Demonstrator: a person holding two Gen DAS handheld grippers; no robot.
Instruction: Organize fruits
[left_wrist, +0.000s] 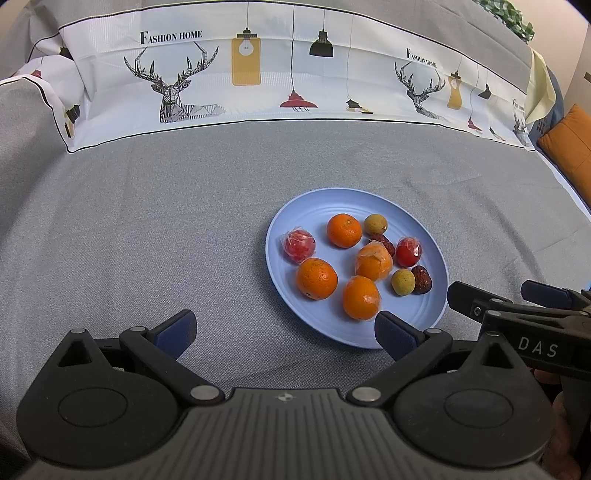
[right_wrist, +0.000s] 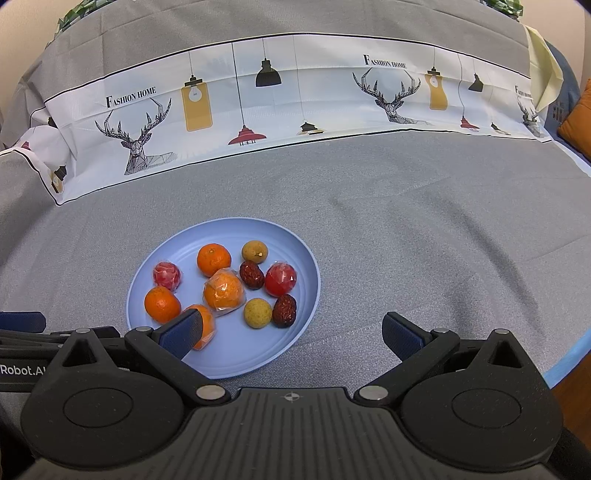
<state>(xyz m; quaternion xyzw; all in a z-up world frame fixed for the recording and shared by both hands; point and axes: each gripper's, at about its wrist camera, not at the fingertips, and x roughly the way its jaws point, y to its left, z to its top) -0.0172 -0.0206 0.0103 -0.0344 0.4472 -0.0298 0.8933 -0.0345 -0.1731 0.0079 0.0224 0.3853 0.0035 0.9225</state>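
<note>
Your left gripper (left_wrist: 284, 334) and right gripper (right_wrist: 291, 334) hover spread wide, holding nothing, at the plate's (left_wrist: 332, 201) six o'clock edge. All nine fruits lie on it: oranges (left_wrist: 316, 278), wrapped red ones (left_wrist: 299, 245), longans (left_wrist: 402, 281), dates (left_wrist: 422, 279) with long axes toward twelve. Gathered, or awaiting sorting: can't call it.
</note>
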